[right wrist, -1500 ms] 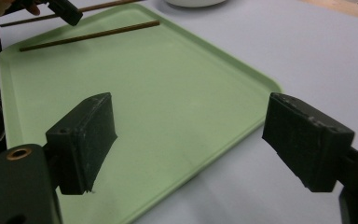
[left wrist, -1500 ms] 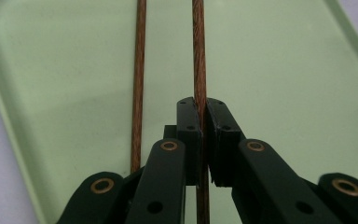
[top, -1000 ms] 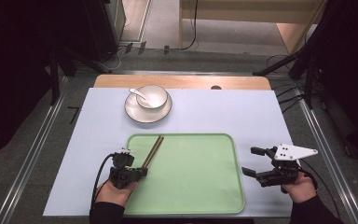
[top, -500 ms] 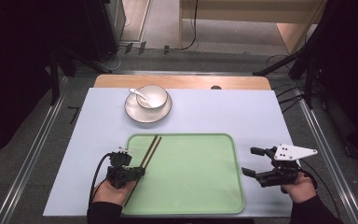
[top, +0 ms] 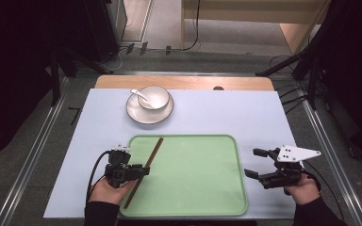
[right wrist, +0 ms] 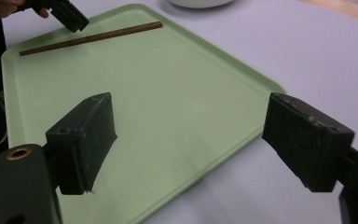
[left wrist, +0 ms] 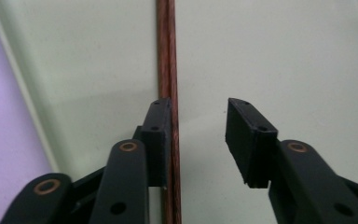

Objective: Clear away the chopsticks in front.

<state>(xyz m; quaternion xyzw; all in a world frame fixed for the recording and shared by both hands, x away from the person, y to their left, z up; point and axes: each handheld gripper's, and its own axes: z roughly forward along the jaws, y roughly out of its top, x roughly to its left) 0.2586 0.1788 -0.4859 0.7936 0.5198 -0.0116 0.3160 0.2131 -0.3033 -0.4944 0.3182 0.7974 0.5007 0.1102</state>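
A pair of brown chopsticks (top: pixel 153 153) lies slanted along the left side of the green tray (top: pixel 188 137). My left gripper (top: pixel 143 170) sits low over their near half. In the left gripper view the chopsticks (left wrist: pixel 167 46) run up between the jaws, resting against the left pad (left wrist: pixel 157 135) with a wide gap to the other. The jaws of my left gripper (left wrist: pixel 199 107) have just been opening. My right gripper (top: pixel 251 162) hovers open past the tray's right edge, nothing between its jaws (right wrist: pixel 189 105). The right gripper view shows the chopsticks (right wrist: pixel 91 37) and the left gripper (right wrist: pixel 70 16) far off.
A white bowl (top: pixel 154 97) with a white spoon (top: pixel 139 93) stands on a saucer (top: pixel 141 114) behind the tray, on the pale blue mat (top: pixel 245 117). The tray's bare middle (right wrist: pixel 158 70) lies between the two grippers. Metal rails run along both table sides.
The left jaws have opened and let go of the chopsticks, which now lie flat on the tray with more of their length showing. The right gripper has not moved.
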